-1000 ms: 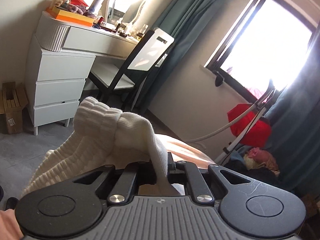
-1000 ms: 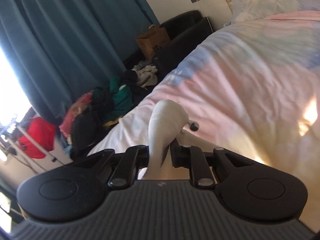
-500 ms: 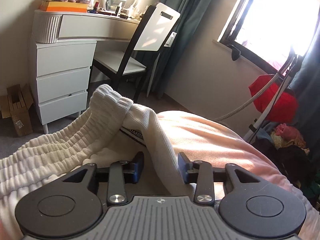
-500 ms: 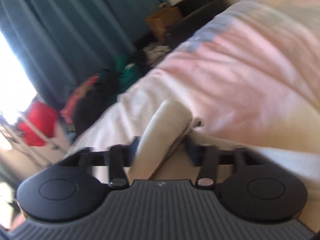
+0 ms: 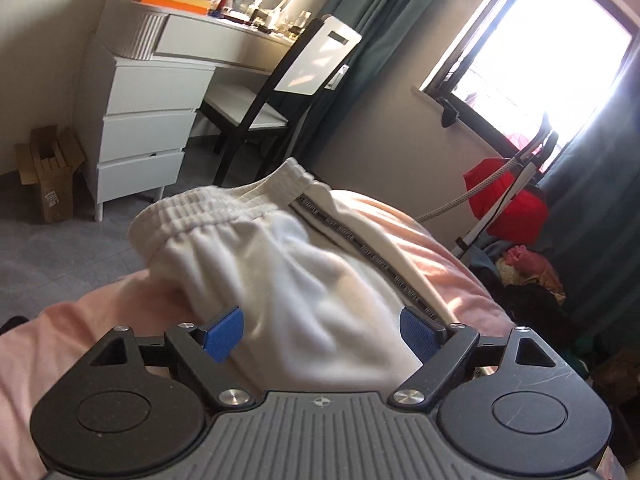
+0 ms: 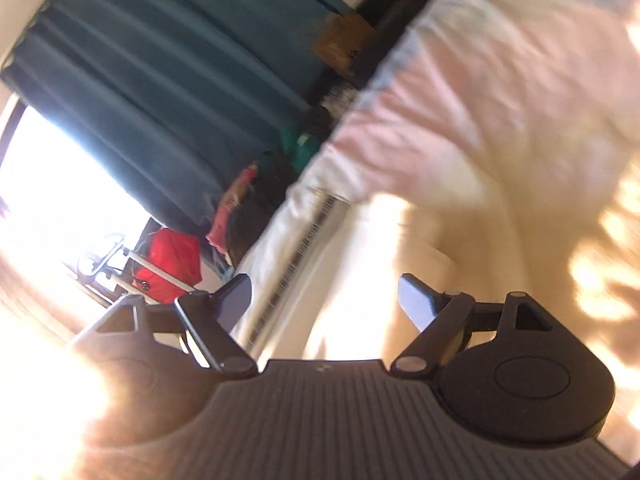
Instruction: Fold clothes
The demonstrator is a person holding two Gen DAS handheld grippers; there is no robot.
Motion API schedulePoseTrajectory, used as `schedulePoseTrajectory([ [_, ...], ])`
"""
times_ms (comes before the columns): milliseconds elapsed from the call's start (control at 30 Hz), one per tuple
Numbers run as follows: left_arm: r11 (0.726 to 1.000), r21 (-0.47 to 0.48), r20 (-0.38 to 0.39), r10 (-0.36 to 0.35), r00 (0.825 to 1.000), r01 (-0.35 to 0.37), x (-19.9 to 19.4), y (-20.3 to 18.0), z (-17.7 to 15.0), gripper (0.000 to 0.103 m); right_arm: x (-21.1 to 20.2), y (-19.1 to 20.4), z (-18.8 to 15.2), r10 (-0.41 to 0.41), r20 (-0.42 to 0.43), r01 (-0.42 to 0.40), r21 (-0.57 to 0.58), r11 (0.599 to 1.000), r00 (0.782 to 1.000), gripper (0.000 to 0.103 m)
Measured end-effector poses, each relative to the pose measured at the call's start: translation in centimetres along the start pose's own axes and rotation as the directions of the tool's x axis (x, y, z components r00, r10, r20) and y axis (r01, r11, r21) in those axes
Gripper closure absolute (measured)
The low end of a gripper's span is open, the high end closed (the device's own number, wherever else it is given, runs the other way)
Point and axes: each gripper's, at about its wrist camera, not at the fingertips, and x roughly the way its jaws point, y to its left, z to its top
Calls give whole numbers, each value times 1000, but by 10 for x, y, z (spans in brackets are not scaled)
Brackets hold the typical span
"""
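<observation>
The white trousers lay on the pink bed, elastic waistband toward the far edge and a dark lettered stripe running down one side. The left gripper was opening, blue pads spread wide above the cloth without pressing it. The right gripper was opening too, its view blurred, the striped fabric lying loose between its parted fingers.

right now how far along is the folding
Done: the white ribbed-waistband trousers lie laid down on the pink bedspread. In hand: nothing; left gripper and right gripper jaws are opening, fabric between but unpinched. Left: any further folds.
</observation>
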Motion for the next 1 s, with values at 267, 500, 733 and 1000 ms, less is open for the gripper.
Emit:
schedulePoseTrajectory([
  [267, 985, -154, -30, 67, 997, -71, 21, 38, -14, 18, 12, -29, -4, 90, -73, -74, 205, 976, 993, 20],
  [500, 957, -252, 72, 168, 983, -145, 66, 30, -19, 29, 59, -17, -9, -28, 9, 27, 38, 999, 1000, 28],
  [733, 960, -210, 99, 210, 973, -186, 65, 14, 7, 89, 72, -13, 5, -62, 40, 61, 32, 998, 997, 79],
  [1000, 976, -188, 112, 131, 985, -109, -11, 12, 37, 93, 10, -4, 18, 8, 56, -12, 71, 997, 998, 85],
])
